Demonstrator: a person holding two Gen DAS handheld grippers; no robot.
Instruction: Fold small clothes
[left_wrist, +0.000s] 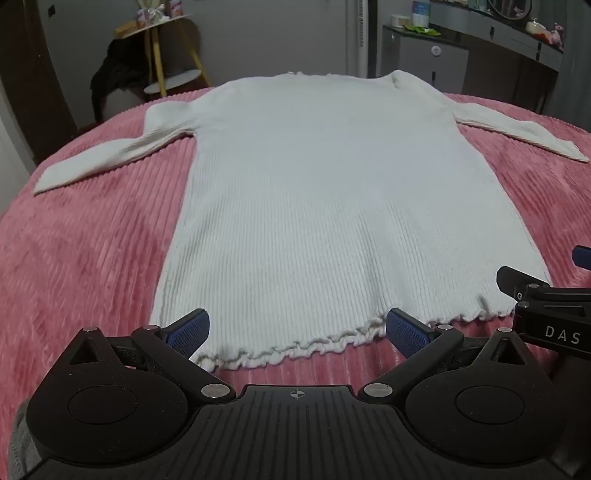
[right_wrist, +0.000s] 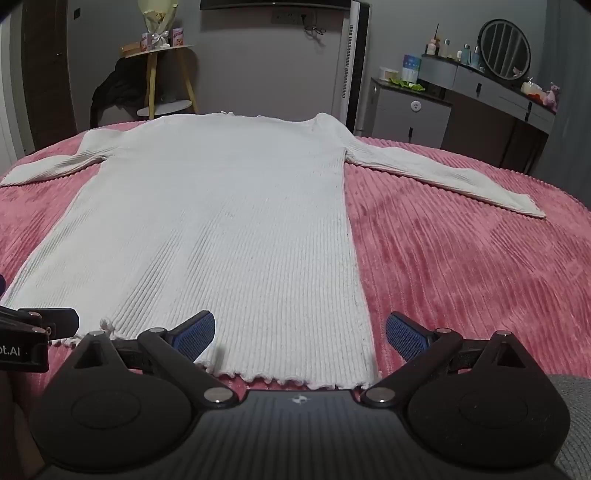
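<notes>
A white ribbed knit sweater (left_wrist: 314, 192) lies flat on a pink corduroy bedspread (left_wrist: 85, 258), sleeves spread to both sides and frilled hem nearest me. My left gripper (left_wrist: 297, 330) hovers open over the hem's left part, its blue pads wide apart with only the cloth below them. In the right wrist view the same sweater (right_wrist: 221, 221) fills the left half. My right gripper (right_wrist: 300, 334) stands open above the hem's right corner (right_wrist: 354, 384). Each gripper shows at the edge of the other's view: the right one (left_wrist: 546, 306), the left one (right_wrist: 33, 332).
Beyond the bed stand a round side table with yellow legs (right_wrist: 166, 74), dark clothes draped beside it (right_wrist: 114, 92), a tall white fan (right_wrist: 351, 66), and a grey dresser with a round mirror (right_wrist: 502, 51). Bare pink bedspread (right_wrist: 461, 277) stretches right of the sweater.
</notes>
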